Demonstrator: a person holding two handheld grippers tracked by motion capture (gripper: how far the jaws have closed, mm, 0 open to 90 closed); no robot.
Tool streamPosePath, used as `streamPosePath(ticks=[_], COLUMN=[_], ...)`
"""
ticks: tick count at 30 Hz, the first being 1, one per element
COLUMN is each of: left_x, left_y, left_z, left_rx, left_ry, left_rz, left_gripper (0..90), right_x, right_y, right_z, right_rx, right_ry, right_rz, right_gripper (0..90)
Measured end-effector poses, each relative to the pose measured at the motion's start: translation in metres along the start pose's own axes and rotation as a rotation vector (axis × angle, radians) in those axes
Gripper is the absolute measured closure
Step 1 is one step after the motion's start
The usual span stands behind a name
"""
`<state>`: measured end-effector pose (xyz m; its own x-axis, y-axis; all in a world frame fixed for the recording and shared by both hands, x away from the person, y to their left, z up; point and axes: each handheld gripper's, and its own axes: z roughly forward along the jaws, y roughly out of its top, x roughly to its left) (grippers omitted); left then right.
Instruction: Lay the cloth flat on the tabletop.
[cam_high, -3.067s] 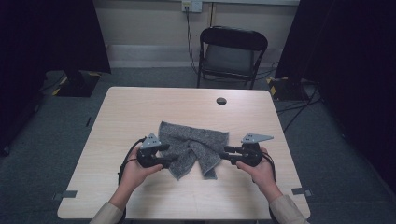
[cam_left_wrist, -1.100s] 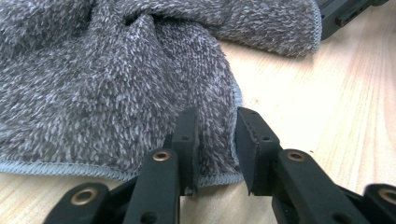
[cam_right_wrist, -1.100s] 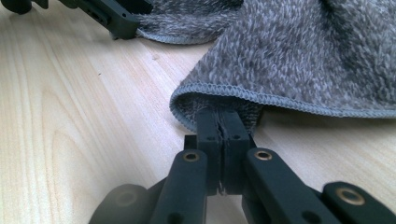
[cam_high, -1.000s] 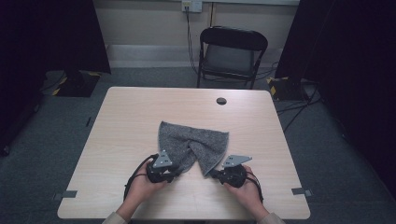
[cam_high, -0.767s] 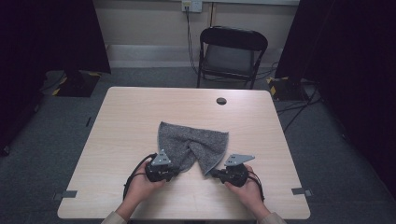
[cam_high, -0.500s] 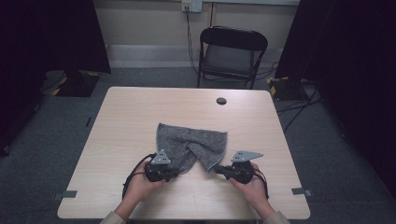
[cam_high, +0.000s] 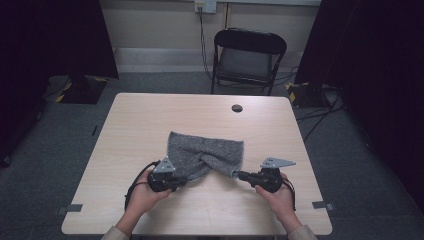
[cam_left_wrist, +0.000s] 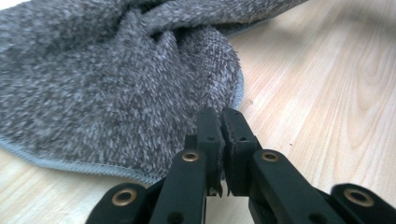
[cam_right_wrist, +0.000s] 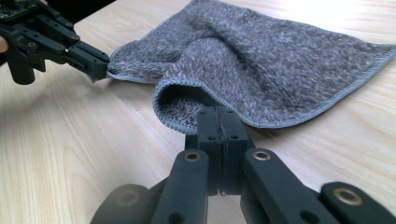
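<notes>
A grey terry towel (cam_high: 205, 154) lies rumpled in the middle of the wooden table (cam_high: 150, 125), with a fold running across it. My left gripper (cam_high: 185, 179) is at the towel's near left corner, shut on its hem; in the left gripper view the jaws (cam_left_wrist: 219, 119) pinch the towel (cam_left_wrist: 107, 93). At the near right corner my right gripper (cam_high: 238, 175) is shut on a curled-up piece of the hem. In the right gripper view the towel (cam_right_wrist: 280, 60) rises slightly from those jaws (cam_right_wrist: 217, 114), and the left gripper (cam_right_wrist: 100, 65) holds the far corner.
A small black round cap (cam_high: 237, 108) sits in the table top near the far edge. A dark folding chair (cam_high: 247, 57) stands behind the table. Bare wood lies around the towel on all sides, and the near edge is close to both hands.
Both grippers have drawn the towel toward the near edge since the earliest frame. In the last second the right gripper has shifted right, stretching the near hem between the two.
</notes>
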<state>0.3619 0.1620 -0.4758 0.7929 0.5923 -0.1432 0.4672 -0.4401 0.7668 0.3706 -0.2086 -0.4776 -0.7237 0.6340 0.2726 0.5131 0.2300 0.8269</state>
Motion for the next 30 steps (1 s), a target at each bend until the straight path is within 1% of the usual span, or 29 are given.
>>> streamPosePath(ticks=[6, 7, 8, 12, 13, 17, 18, 21, 23, 30], left_x=[0.004, 0.004, 0.005, 0.007, 0.007, 0.009, 0.01, 0.011, 0.011, 0.009], left_y=[0.001, 0.001, 0.001, 0.001, 0.001, 0.0, 0.0, -0.002, -0.003, -0.007], left_z=[-0.008, -0.011, -0.011, -0.014, -0.015, -0.019, -0.021, -0.025, -0.026, -0.03], left_rx=[-0.021, -0.025, -0.026, -0.029, -0.033, -0.041, -0.043, -0.045, -0.039, -0.029], left_ry=[0.01, 0.014, 0.014, 0.024, 0.023, 0.025, 0.03, 0.032, 0.029, 0.027], left_rz=[-0.008, -0.01, -0.009, -0.011, -0.018, -0.021, -0.021, -0.027, -0.028, -0.024], left_gripper=[86.7, 86.7, 86.7, 86.7, 86.7, 86.7, 86.7, 86.7, 86.7, 86.7], right_x=[-0.006, -0.009, -0.01, -0.012, -0.013, -0.015, -0.016, -0.017, -0.017, -0.016], right_y=[-0.001, -0.001, -0.001, -0.002, -0.002, -0.002, -0.002, -0.003, -0.004, -0.008], right_z=[-0.005, -0.007, -0.008, -0.011, -0.011, -0.014, -0.017, -0.021, -0.022, -0.026], right_rx=[-0.016, -0.025, -0.025, -0.023, -0.023, -0.025, -0.027, -0.022, -0.011, 0.019], right_ry=[-0.017, -0.023, -0.025, -0.022, -0.023, -0.023, -0.021, -0.021, -0.021, -0.007], right_rz=[0.025, 0.04, 0.043, 0.057, 0.058, 0.07, 0.078, 0.09, 0.085, 0.099], right_gripper=[89.7, 89.7, 89.7, 89.7, 89.7, 89.7, 89.7, 89.6, 89.6, 89.4])
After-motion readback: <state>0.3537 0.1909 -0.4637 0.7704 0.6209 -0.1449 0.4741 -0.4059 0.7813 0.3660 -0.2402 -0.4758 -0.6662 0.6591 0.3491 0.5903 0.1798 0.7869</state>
